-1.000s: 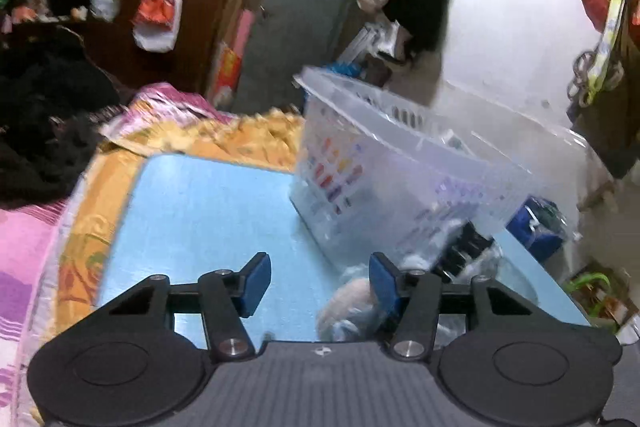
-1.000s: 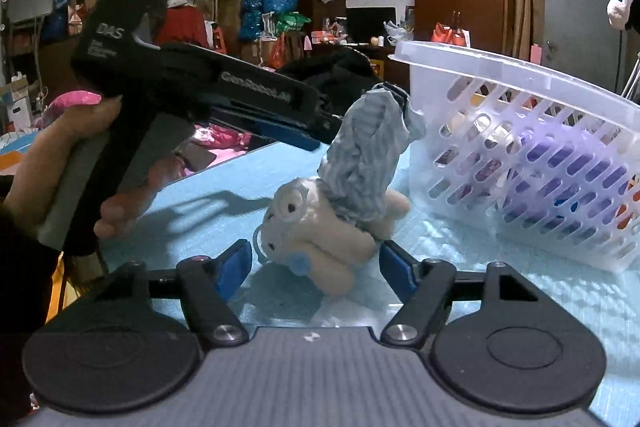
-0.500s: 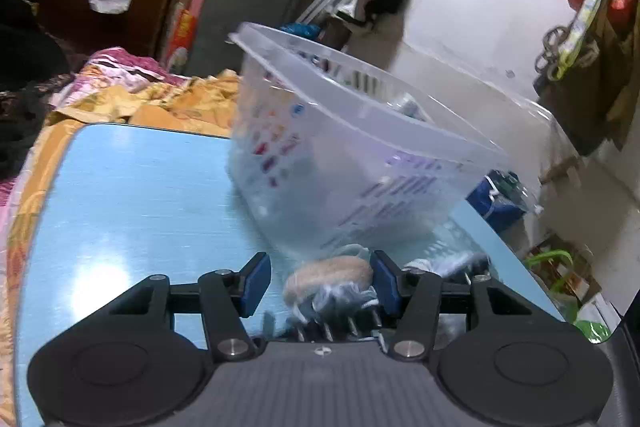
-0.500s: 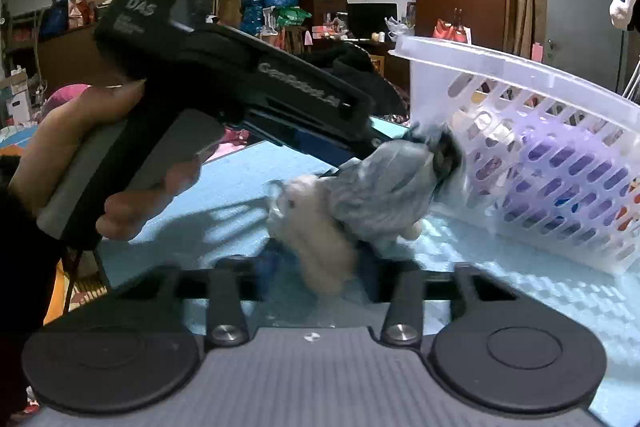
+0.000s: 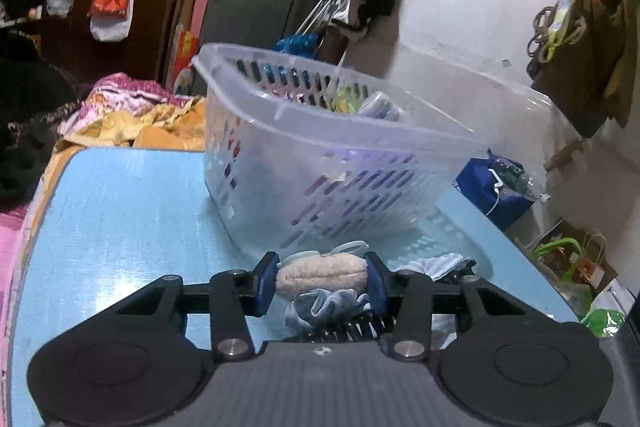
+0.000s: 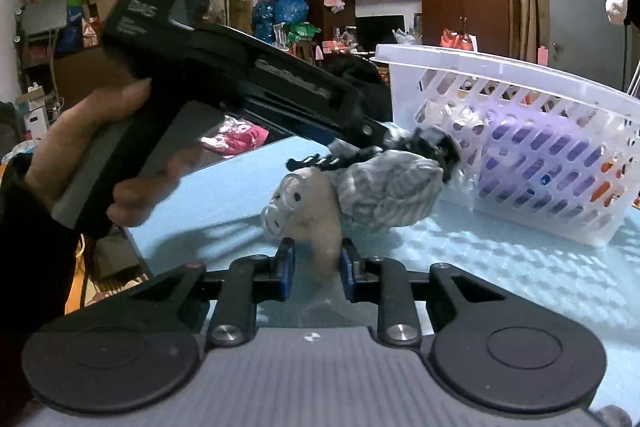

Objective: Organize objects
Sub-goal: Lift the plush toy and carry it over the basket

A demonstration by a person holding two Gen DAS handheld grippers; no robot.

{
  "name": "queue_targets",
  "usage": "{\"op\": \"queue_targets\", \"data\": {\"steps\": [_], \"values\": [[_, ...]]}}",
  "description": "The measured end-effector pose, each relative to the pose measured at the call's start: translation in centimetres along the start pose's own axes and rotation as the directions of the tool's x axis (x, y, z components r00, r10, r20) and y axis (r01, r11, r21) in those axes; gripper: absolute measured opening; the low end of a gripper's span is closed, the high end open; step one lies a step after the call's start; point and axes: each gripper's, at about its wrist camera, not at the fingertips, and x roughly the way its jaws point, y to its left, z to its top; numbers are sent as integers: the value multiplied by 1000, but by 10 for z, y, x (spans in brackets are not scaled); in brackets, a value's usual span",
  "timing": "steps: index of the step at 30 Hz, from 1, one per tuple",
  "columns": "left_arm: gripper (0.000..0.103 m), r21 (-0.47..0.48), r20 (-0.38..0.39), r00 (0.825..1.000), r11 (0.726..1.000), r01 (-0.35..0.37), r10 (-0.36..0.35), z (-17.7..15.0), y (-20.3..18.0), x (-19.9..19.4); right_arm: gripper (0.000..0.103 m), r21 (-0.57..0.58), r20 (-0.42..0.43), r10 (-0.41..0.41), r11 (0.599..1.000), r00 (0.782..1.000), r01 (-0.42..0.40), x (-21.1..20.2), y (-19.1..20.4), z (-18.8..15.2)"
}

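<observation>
Both grippers have hold of one small plush toy [image 6: 316, 203] dressed in a grey striped cloth, which lies on the blue counter [image 5: 120, 219] just in front of the white slotted basket [image 5: 320, 163]. The left gripper [image 5: 322, 277] is closing its blue fingers [image 5: 266, 279] on the toy's cream body, and the pads already press it from both sides. The right gripper [image 6: 316, 269] is also closing, its fingers pinching what looks like a leg or foot of the toy, though blur makes that part hard to name.

The main risk, as I judge it, is the two hands working against each other: if they pull in different directions, the thin limb could slip out of the right gripper or the cloth could ride off the body. The basket's near wall is close, so a low lift might knock the toy against the rim or shove the light basket along the counter.
</observation>
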Motion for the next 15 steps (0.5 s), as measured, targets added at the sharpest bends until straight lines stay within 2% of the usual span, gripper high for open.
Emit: {"op": "queue_targets", "data": {"steps": [7,15], "values": [[48,9,74,997,1000,-1,0,1,-21,-22,26,-25,54,4,1000,999,-3,-10,-3,9],[48,51,123,992,999,11,-18,22,-46,-34,25,-67,116,-44,996,992,52,-25,-10,25]]}}
